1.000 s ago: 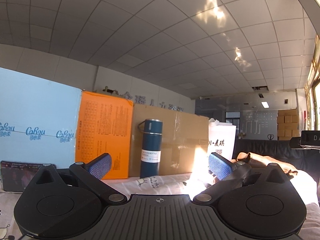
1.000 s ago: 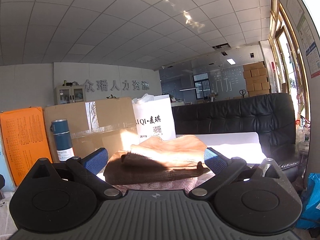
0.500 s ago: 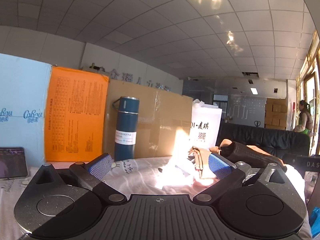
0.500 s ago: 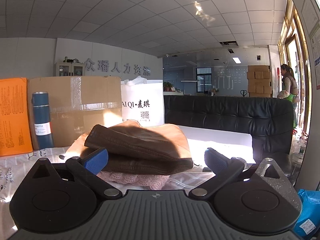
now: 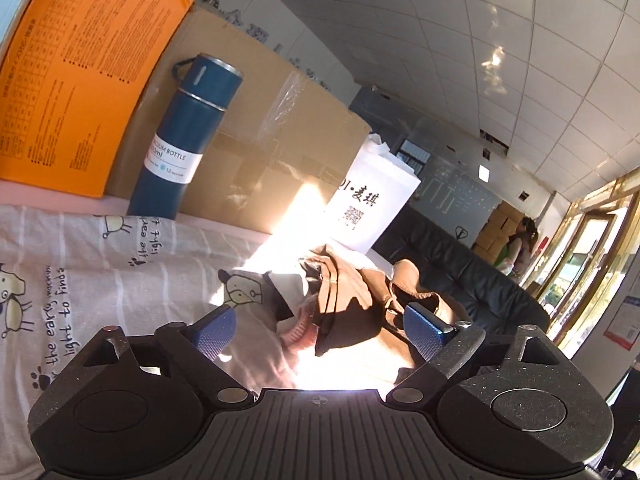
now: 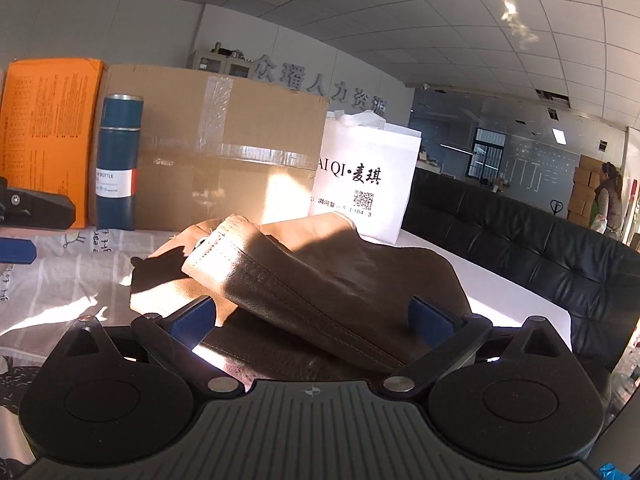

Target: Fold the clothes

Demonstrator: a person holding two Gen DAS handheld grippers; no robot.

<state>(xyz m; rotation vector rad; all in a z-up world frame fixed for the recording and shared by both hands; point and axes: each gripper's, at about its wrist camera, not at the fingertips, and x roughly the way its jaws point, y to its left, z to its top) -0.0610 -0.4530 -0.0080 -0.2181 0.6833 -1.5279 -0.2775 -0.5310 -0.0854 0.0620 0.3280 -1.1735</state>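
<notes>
A brown leather-like garment lies in a rumpled heap on the printed tablecloth, with a pink knit piece under it. My right gripper is open, its blue-padded fingers on either side of the heap's near edge, not closed on it. My left gripper is open and tilted, just left of the heap, holding nothing. The left gripper's finger also shows at the left edge of the right wrist view.
At the table's back stand a blue vacuum bottle, a cardboard box, an orange panel and a white paper bag. A black sofa runs behind the table. A person stands far right.
Both grippers moved closer to the brown heap and lower. The left gripper swung right and tilted. The right fingers now flank the heap's edge. Both stay open.
</notes>
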